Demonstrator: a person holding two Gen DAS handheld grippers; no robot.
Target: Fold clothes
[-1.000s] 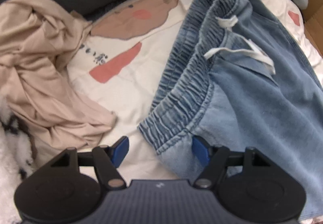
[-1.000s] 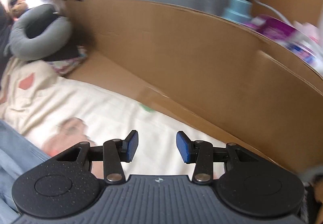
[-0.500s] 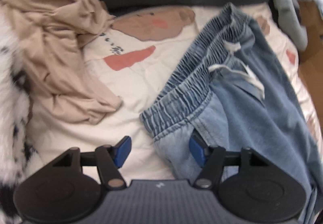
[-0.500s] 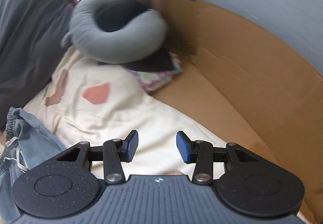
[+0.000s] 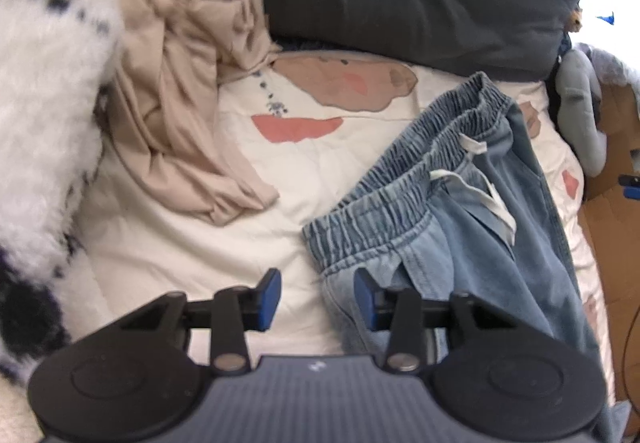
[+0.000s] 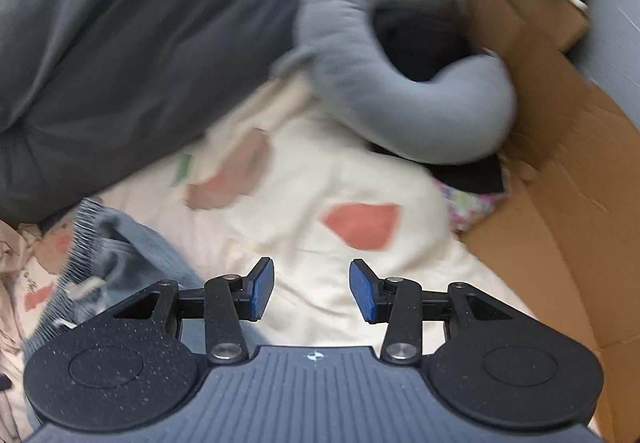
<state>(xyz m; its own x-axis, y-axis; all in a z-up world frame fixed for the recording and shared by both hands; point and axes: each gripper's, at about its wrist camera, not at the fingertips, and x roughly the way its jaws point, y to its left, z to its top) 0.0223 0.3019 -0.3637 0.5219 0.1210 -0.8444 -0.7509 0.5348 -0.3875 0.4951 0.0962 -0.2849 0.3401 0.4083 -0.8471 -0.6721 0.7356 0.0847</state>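
We note the light-blue denim trousers with a gathered elastic waistband [image 5: 452,203] lying on the cream printed bedsheet [image 5: 280,219]. Our left gripper [image 5: 316,297] has just been closing, jaws astride the waistband's near corner, not yet pinching. Our right gripper [image 6: 312,289] hangs unclenched, empty, over bare sheet beside the trousers.

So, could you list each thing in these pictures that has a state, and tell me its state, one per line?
denim shorts: lying unfolded on the bed sheet, waistband corner between the left gripper's jaws
drawstring: loose, untied
beige garment: crumpled, not folded
left gripper: jaws just closing, pads not yet pressing the denim
right gripper: open, empty, over the sheet
neck pillow: resting against the cardboard
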